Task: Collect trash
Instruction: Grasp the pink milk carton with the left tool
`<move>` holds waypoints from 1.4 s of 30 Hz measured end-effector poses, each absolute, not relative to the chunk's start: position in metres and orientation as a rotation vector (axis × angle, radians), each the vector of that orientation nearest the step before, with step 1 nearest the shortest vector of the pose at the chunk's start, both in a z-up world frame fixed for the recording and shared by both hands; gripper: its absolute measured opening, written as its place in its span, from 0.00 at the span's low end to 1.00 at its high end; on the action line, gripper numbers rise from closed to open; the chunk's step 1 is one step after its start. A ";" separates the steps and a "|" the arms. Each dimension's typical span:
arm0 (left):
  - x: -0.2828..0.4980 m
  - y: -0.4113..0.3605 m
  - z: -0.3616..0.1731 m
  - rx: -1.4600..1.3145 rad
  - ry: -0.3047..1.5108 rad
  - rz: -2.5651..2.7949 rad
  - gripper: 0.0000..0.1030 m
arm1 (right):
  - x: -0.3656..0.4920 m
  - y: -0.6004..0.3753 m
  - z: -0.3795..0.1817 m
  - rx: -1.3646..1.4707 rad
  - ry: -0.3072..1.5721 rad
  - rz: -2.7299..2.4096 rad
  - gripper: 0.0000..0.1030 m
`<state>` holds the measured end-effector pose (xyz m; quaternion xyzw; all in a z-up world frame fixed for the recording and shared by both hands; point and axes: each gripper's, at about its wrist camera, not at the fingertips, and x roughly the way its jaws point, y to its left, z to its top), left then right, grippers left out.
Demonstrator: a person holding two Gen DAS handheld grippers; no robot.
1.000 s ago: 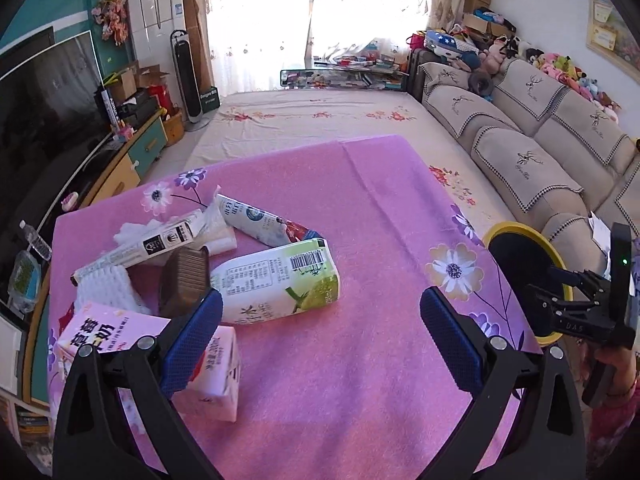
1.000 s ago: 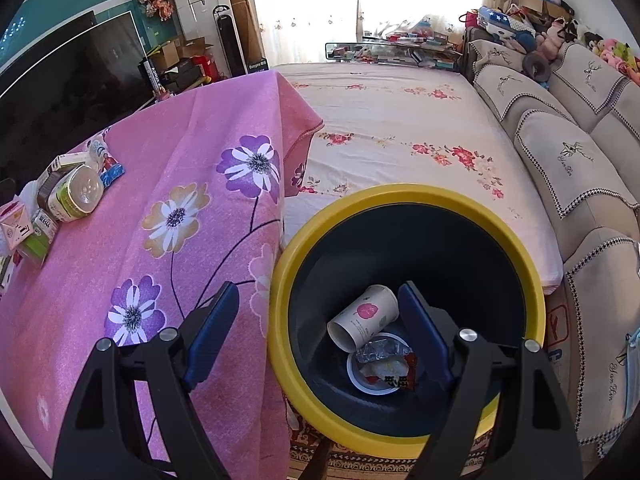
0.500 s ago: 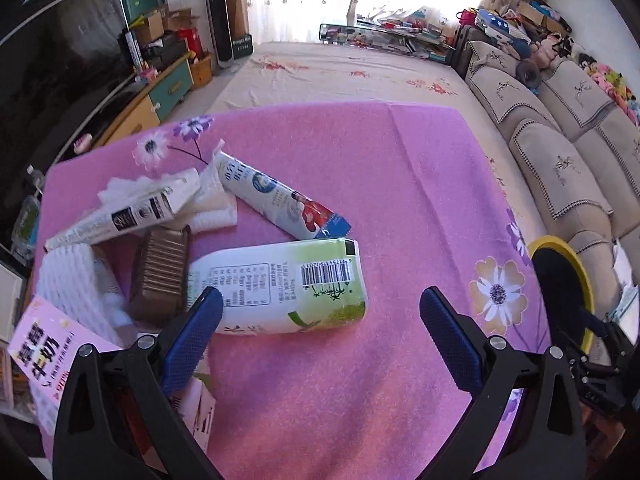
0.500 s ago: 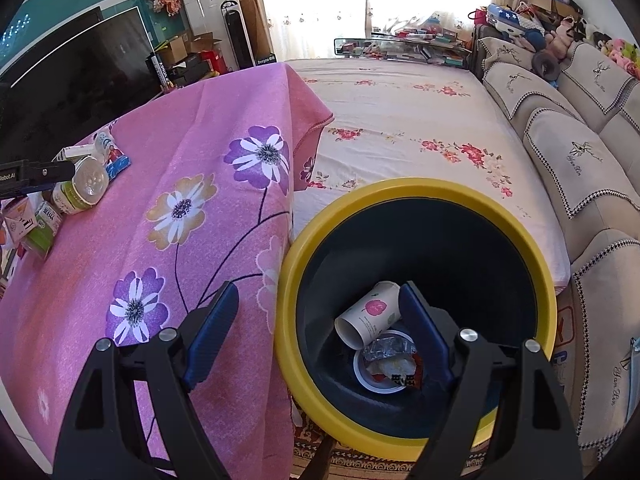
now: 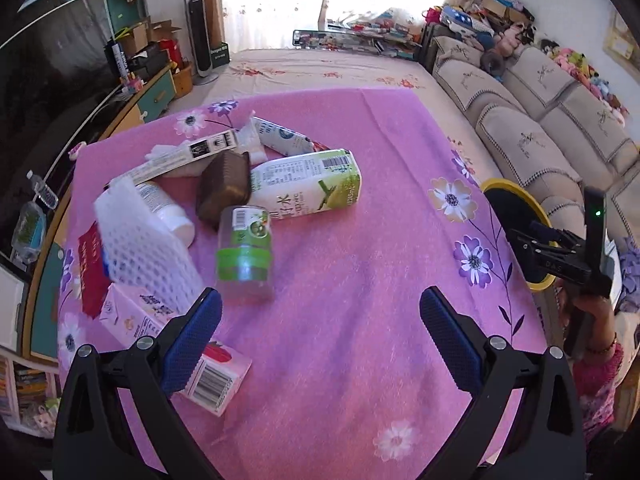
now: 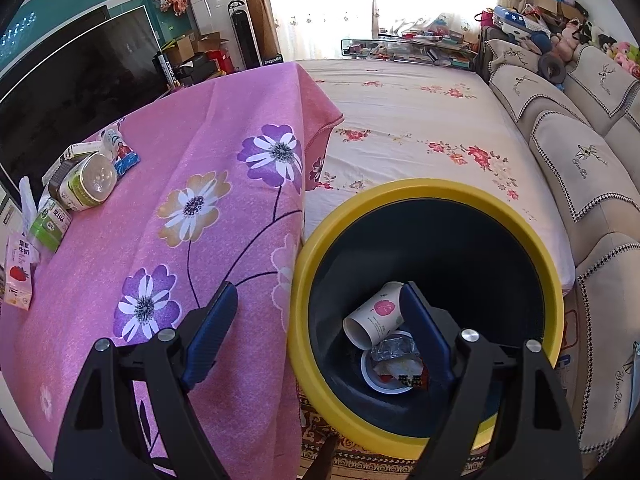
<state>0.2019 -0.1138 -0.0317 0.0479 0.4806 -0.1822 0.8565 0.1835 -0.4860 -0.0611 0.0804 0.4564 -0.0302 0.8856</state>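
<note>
Trash, loose pile, on the left part of a desk (image 5: 360,300) under a pink flowered cloth. Contents, left wrist view:
- green-and-white carton (image 5: 308,186), lying on its side, mid-pile
- brown ribbed tub (image 5: 224,188), touching the carton's left end
- clear jar (image 5: 245,254) with green band, lying on its side just in front of the tub, blurred
- white foam net (image 5: 140,248), left of the jar, lying over a white bottle (image 5: 164,208)
- long white box (image 5: 180,156) and blue-and-white tube (image 5: 282,140), at the far edge of the pile
- pink milk box (image 5: 176,352), nearest, partly behind the left finger
- red packet (image 5: 90,268), at the desk's left edge

Left claw (image 5: 320,336): wide open, holding nothing, above bare cloth just right of the pink milk box.

Right claw (image 6: 316,332): wide open, holding nothing; left finger over the desk's hanging cloth, right finger over the bin mouth.

Bin (image 6: 424,196), yellow rim, dark inside, on the floor against the desk's right side. Inside: paper cup (image 6: 372,314) on its side, round lid (image 6: 384,376) with crumpled foil wrapper (image 6: 394,350) on it.
</note>
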 end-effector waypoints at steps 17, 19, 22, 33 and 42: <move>0.199 -0.021 -0.089 -0.325 1.228 -0.085 0.95 | 0.192 -0.455 -0.054 0.134 0.931 0.002 0.77; 0.207 -0.032 -0.093 -0.309 1.235 -0.063 0.94 | 0.191 -0.455 -0.054 0.136 0.929 0.010 0.77; 0.220 -0.031 -0.105 -0.363 1.283 -0.003 0.81 | 0.190 -0.457 -0.053 0.144 0.922 0.018 0.77; 0.219 -0.017 -0.114 -0.254 1.295 -0.026 0.49 | 0.187 -0.478 -0.067 0.178 0.941 0.010 0.77; 0.206 0.001 -0.115 -0.100 1.314 -0.088 0.56 | 0.184 -0.472 -0.068 0.169 0.949 0.005 0.77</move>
